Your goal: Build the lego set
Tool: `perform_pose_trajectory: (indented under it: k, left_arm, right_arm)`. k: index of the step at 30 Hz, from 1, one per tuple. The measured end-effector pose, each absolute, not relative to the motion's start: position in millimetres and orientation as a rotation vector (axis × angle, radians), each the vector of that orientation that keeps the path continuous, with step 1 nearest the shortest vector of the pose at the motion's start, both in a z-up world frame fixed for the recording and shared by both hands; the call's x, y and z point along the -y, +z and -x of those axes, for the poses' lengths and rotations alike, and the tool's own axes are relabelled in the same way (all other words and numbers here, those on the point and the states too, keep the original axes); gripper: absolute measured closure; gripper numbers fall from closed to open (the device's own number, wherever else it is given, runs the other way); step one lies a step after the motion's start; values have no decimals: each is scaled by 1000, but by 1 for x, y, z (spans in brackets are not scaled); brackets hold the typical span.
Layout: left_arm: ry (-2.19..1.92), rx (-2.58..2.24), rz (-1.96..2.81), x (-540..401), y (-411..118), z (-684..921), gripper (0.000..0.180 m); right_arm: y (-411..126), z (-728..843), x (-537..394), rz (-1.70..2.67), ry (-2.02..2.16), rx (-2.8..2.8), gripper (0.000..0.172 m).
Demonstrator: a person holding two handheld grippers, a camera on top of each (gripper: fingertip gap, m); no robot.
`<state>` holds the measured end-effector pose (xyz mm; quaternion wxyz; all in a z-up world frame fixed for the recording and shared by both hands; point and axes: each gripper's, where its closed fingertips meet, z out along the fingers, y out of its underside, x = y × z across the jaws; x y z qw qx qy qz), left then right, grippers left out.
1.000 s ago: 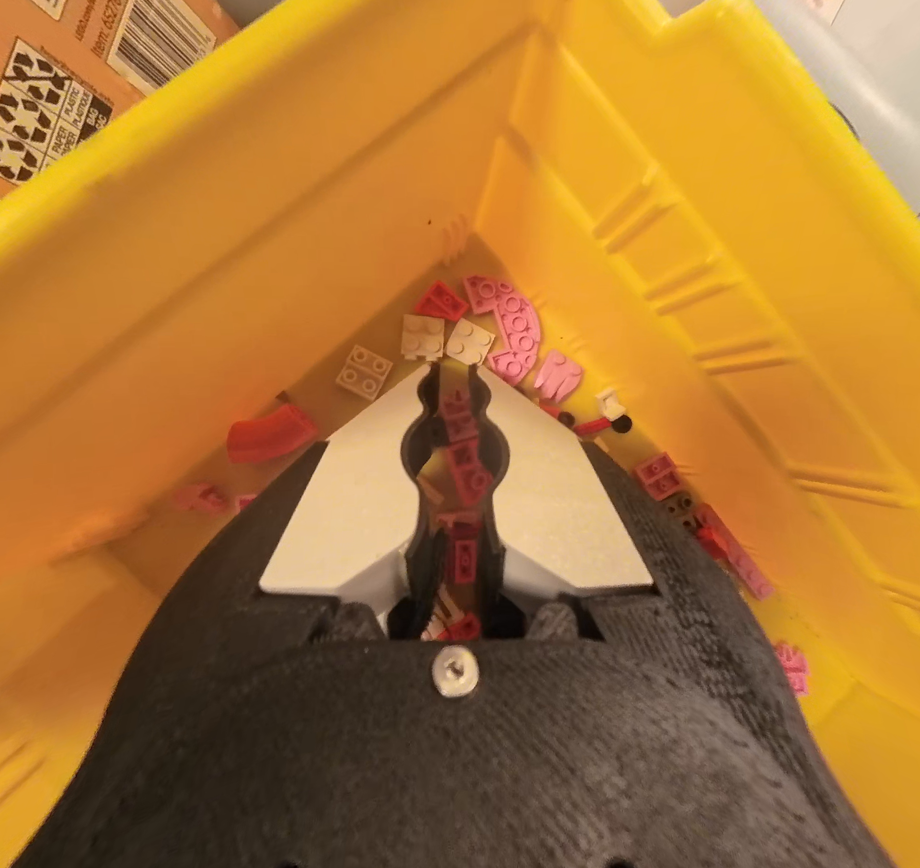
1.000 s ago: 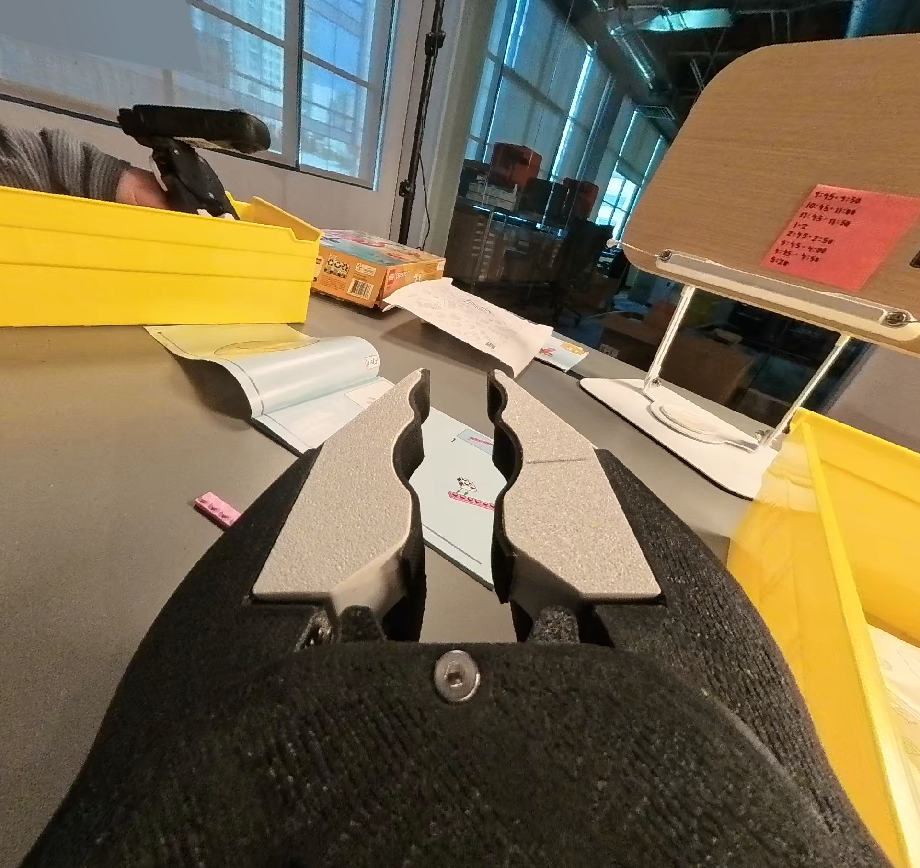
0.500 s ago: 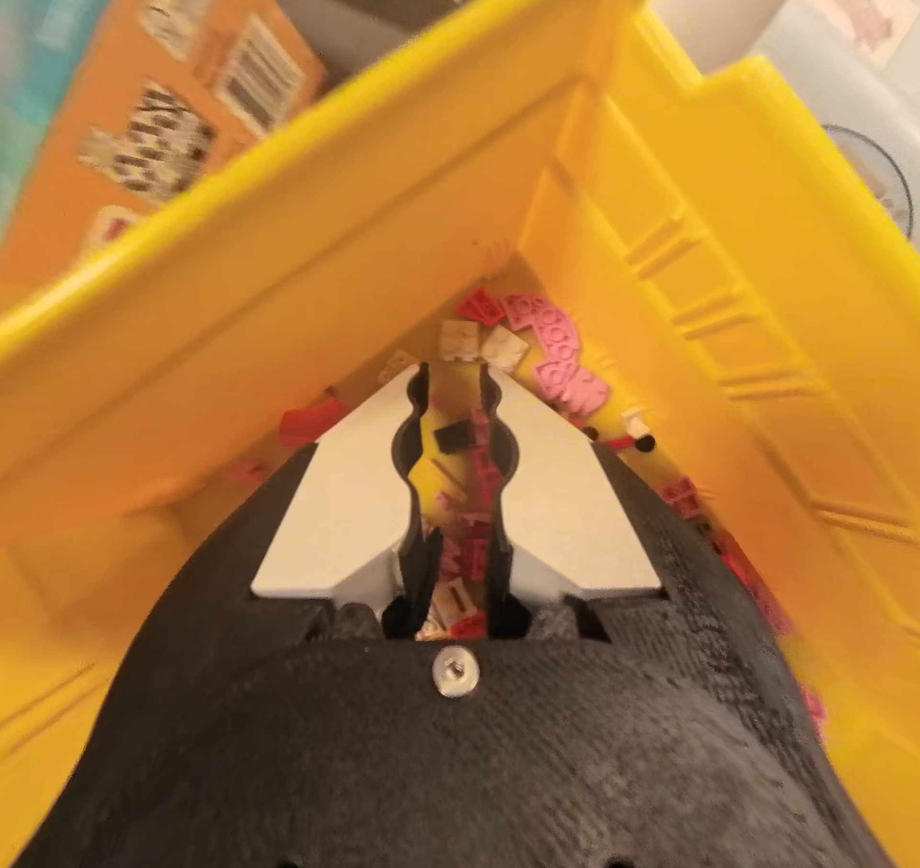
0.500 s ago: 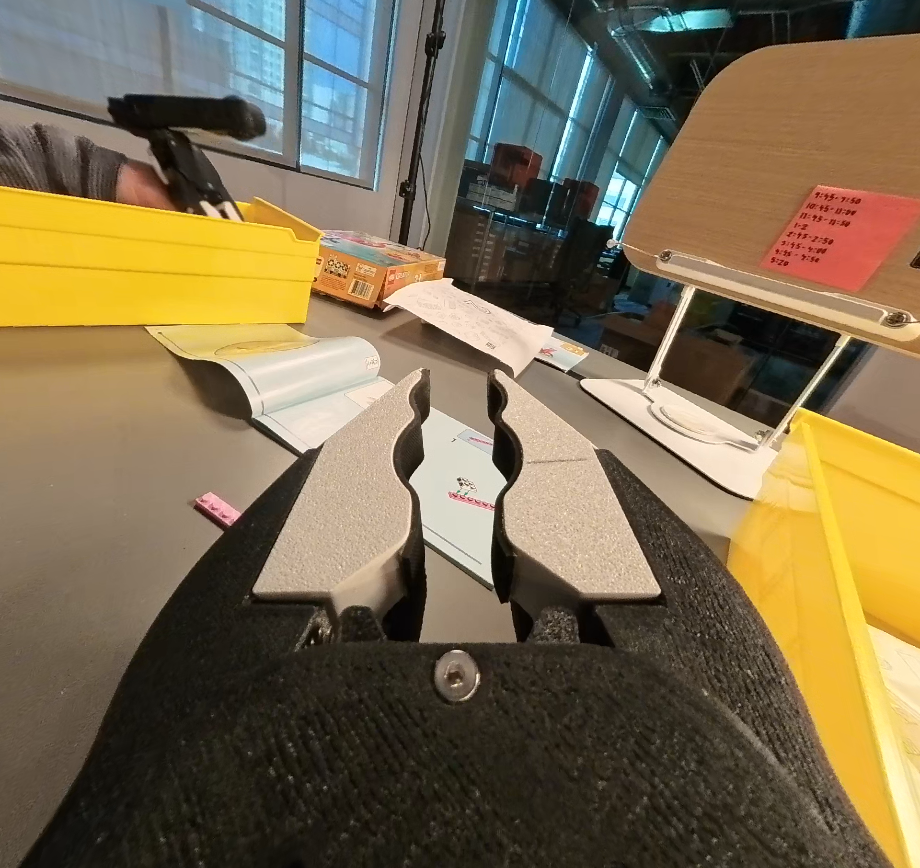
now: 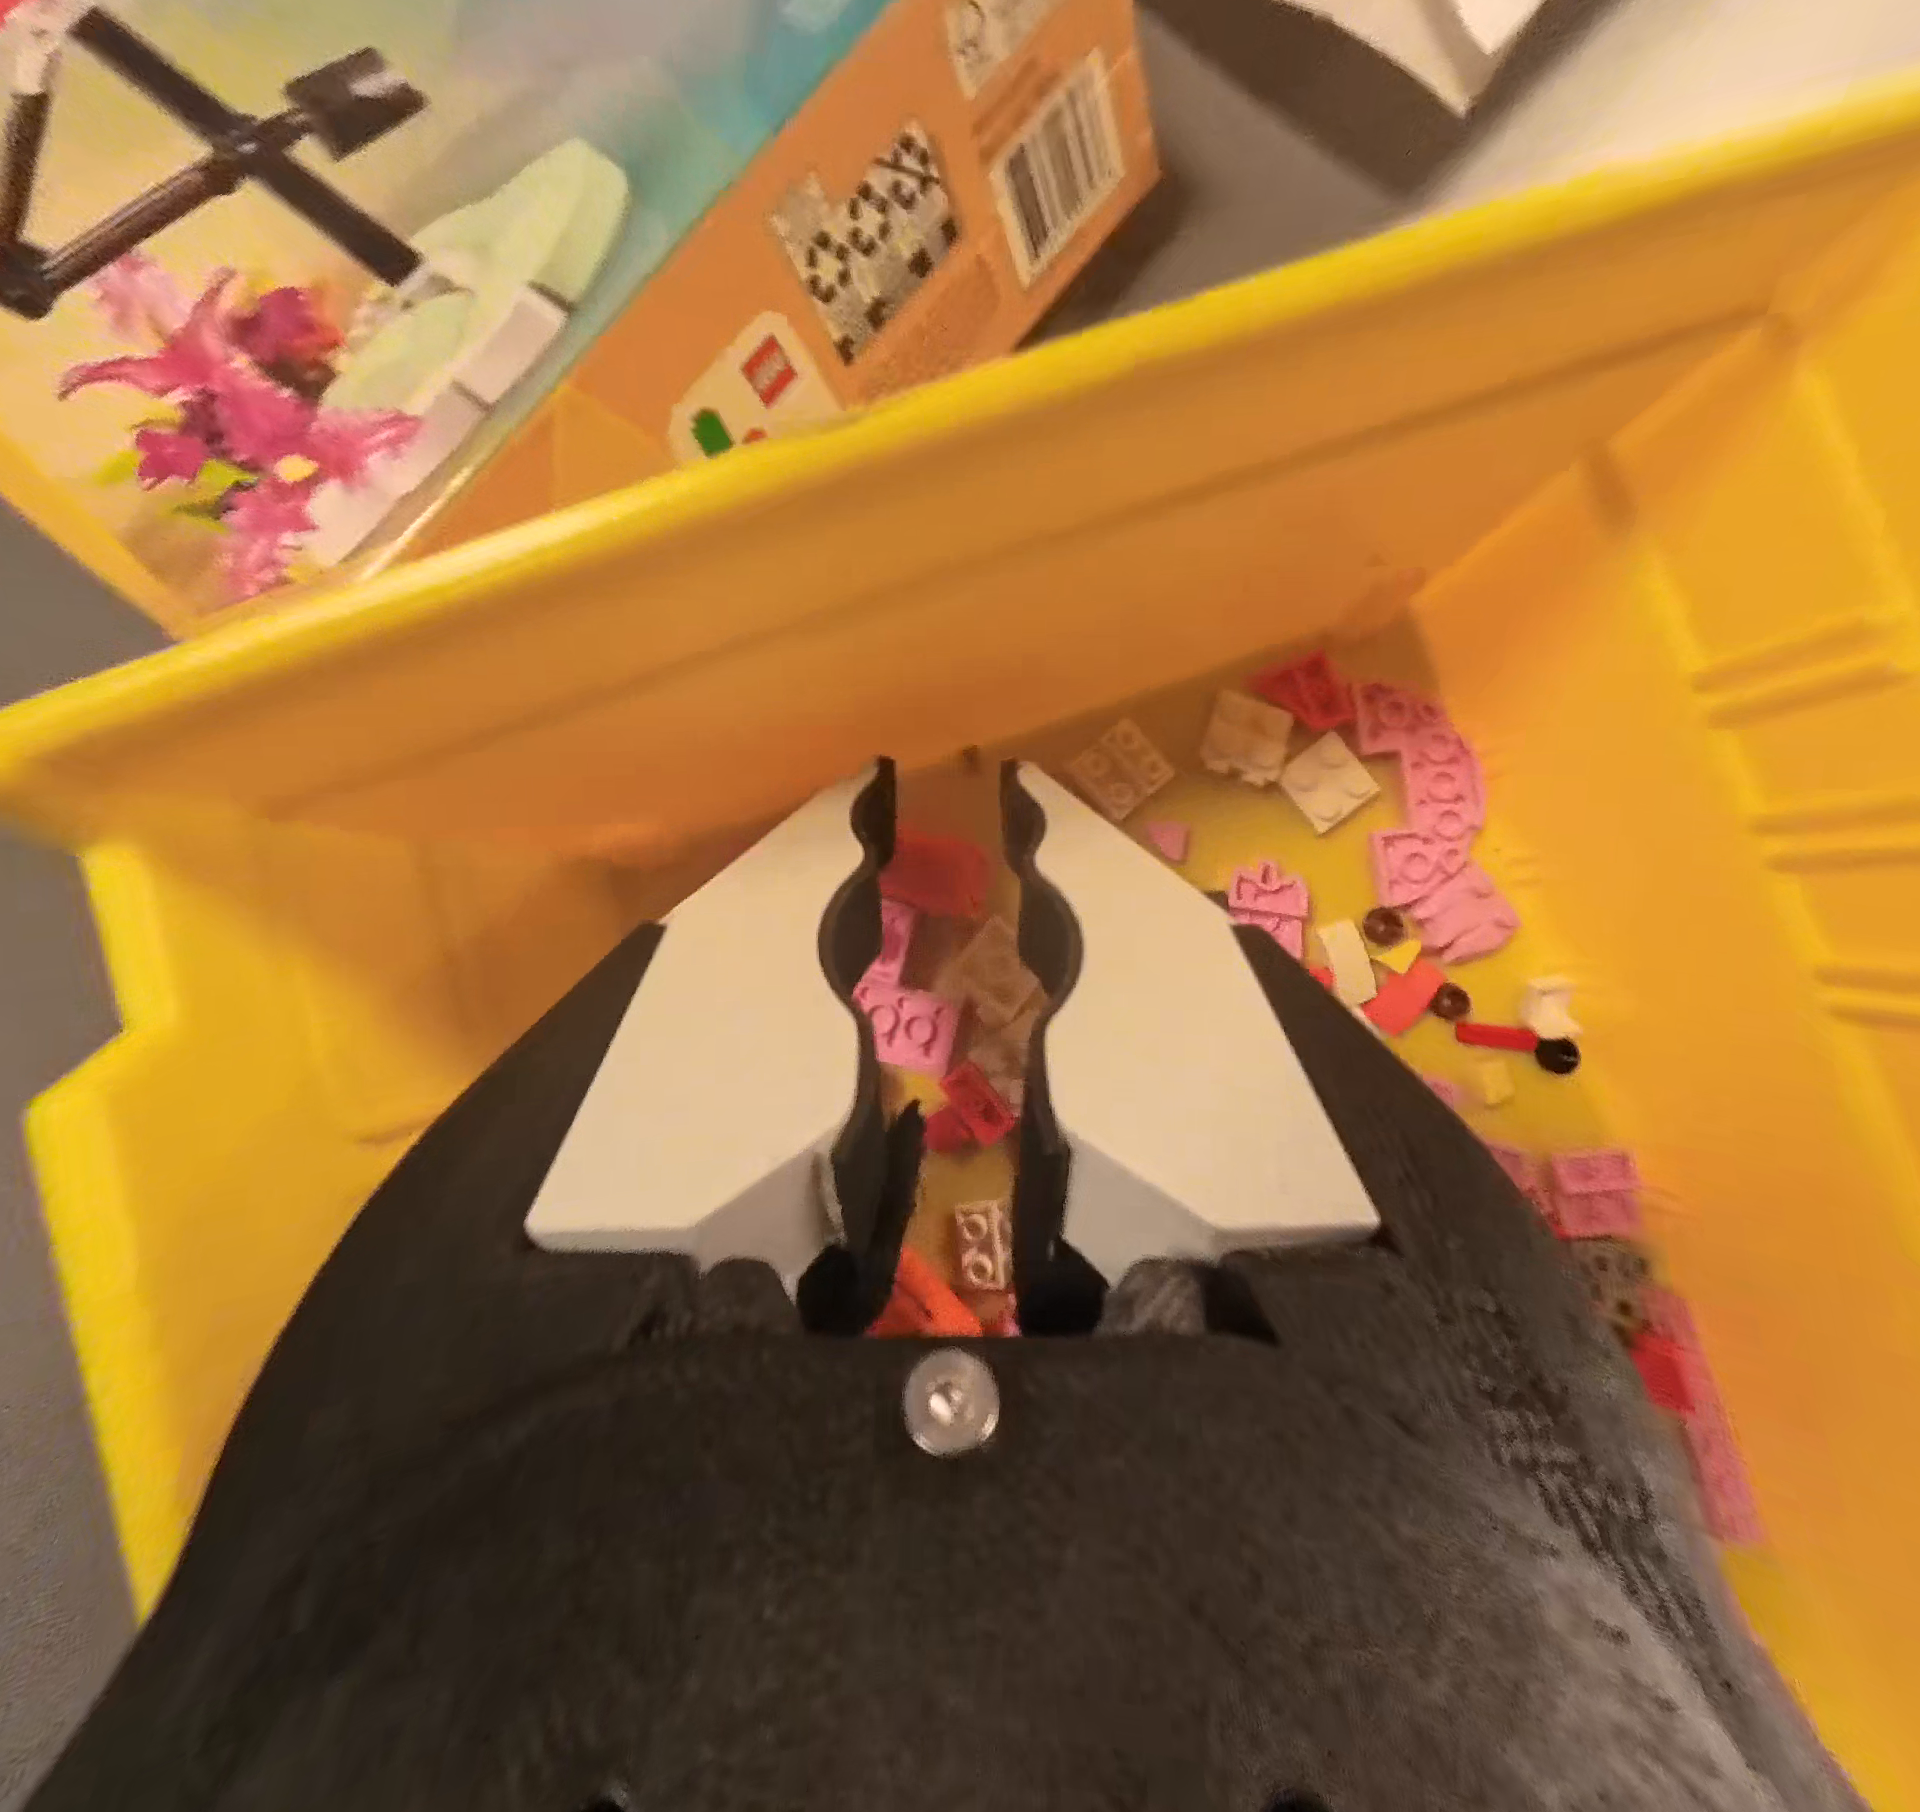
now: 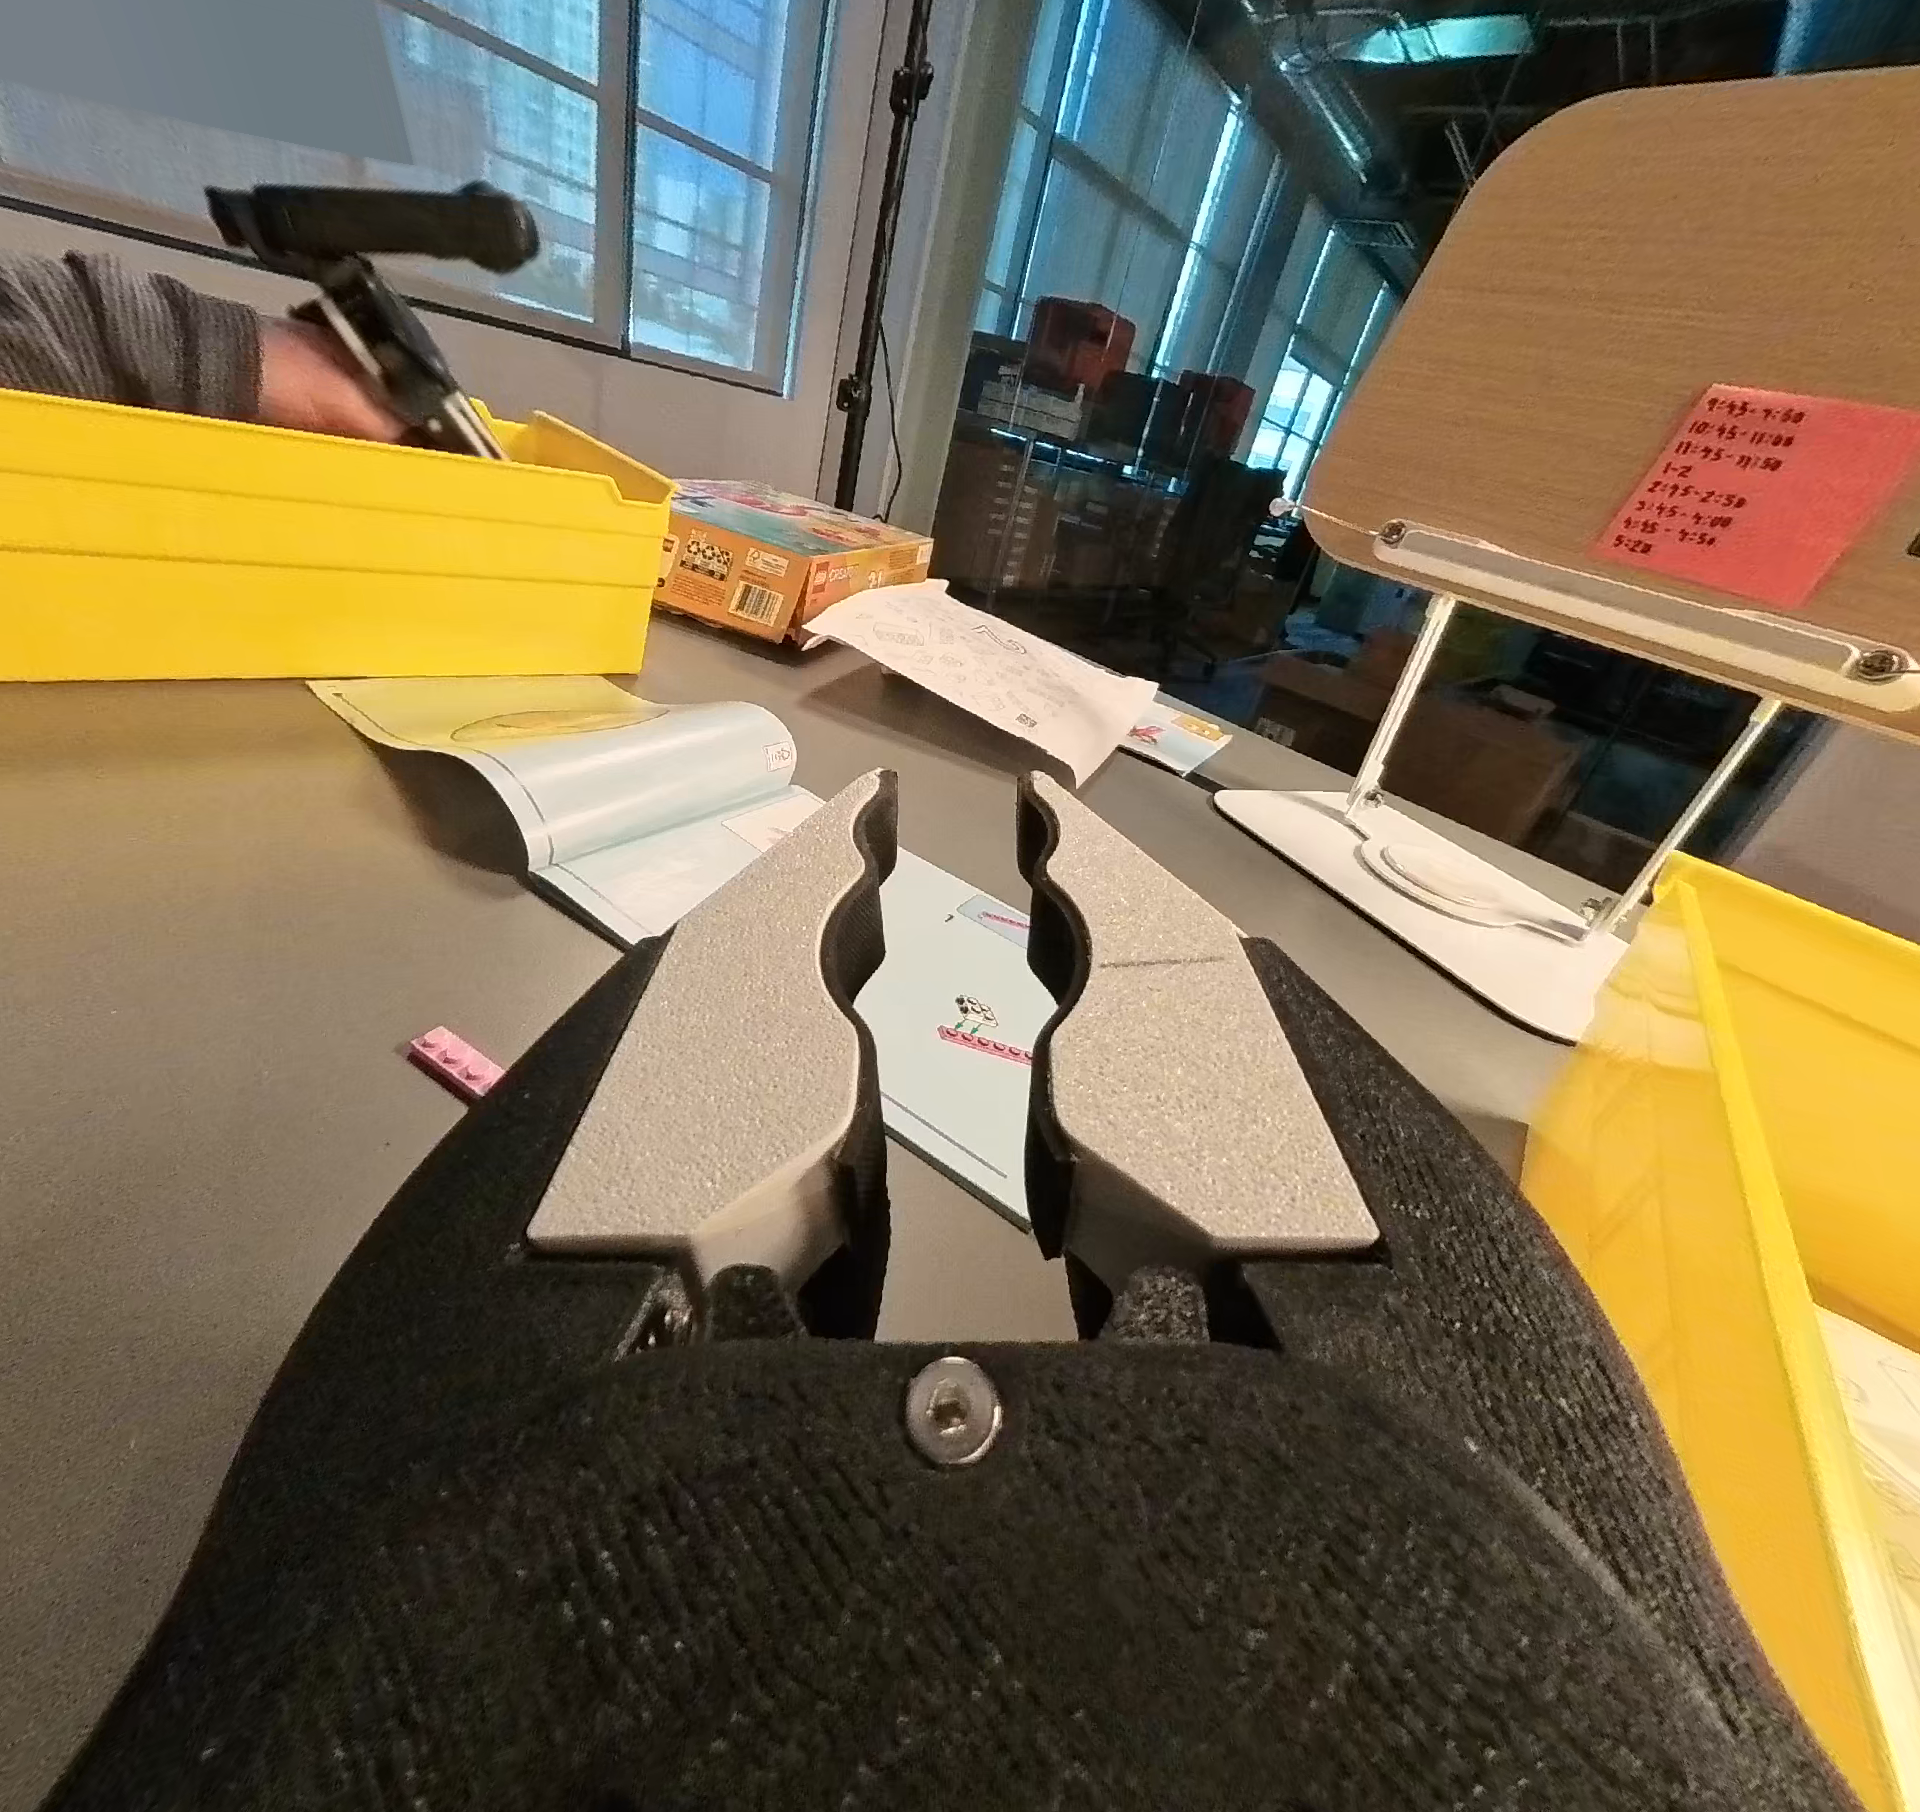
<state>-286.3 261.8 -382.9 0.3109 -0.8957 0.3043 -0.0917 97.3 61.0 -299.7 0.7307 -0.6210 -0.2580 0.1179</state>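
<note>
Both claws stand narrowly parted, bare; the left claw point(image 5: 940, 775) hides bricks point(image 5: 914, 1019).

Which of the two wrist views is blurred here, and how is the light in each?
Left wrist view: motion-smeared, worst on the printed box and yellow bin rim; warm, dim light. Right wrist view: sharp, cool window daylight, soft shadow under the open booklet; wide-angle bending at edges.

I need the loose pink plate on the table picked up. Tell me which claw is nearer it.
Right. The right claw hovers just beside the pink plate; the left claw is down in the far yellow bin.
</note>
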Motion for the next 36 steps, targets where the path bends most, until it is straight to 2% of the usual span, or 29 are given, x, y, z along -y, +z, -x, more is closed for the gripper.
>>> perform_pose_trajectory:
  k: [5, 13, 23, 36]
  left_arm:
    - [-423, -855, 2335, -251, -379, 273, 161]
    - [-342, -891, 2381, -251, -392, 275, 162]
    - [-495, -956, 2345, -240, -389, 257, 162]
    - [-442, -1102, 2303, -234, -398, 242, 158]
  right_arm:
    - [-300, -97, -61, 1367, 261, 569, 150]
    - [-300, -97, -61, 1367, 261, 570, 151]
    - [-300, -97, -61, 1367, 262, 570, 151]
    - [-300, -96, -61, 1366, 262, 570, 151]
